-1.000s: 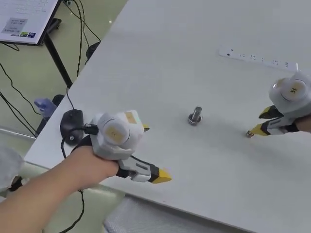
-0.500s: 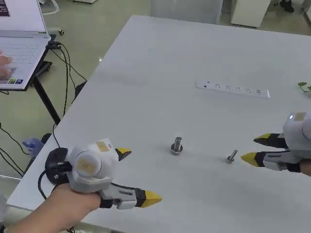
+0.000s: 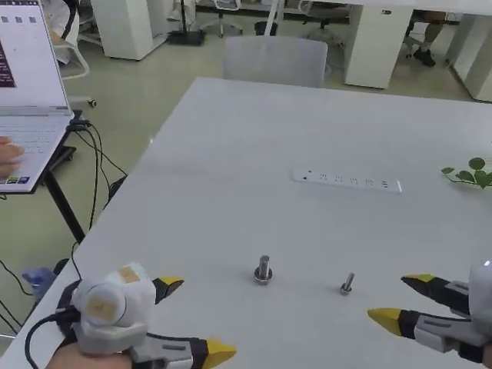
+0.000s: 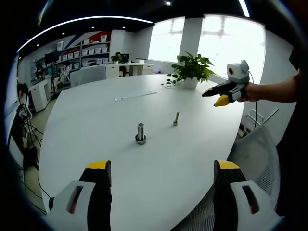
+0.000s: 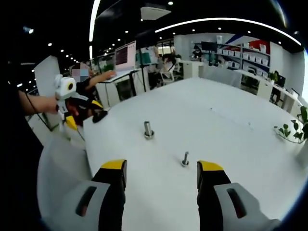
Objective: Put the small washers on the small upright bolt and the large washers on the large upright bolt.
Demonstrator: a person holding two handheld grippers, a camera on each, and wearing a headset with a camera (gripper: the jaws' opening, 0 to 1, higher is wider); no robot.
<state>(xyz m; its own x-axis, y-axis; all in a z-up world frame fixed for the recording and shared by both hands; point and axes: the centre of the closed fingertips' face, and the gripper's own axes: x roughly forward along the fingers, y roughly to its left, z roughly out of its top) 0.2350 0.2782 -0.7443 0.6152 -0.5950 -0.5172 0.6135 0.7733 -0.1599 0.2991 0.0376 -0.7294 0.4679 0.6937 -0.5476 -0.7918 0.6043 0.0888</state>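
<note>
Left tool [image 3: 196, 317]: jaws apart, nothing held. Right tool [image 3: 401, 297]: jaws apart, nothing held. Both bolts stand on the bench [image 3: 254, 177], long axis vertical.

The small bolt [image 3: 347, 284] stands near the right tool, straight ahead of its open jaws. The large bolt [image 3: 263, 270] stands farther out from that tool, off toward the left tool, which is the nearer of the two to it.

A washer will probably need to be lowered from above, hole in line with the vertical shank.

The right gripper [image 3: 401, 297] runs off the head view's lower right corner, the plant [image 3: 467, 174] off its edge.
</note>
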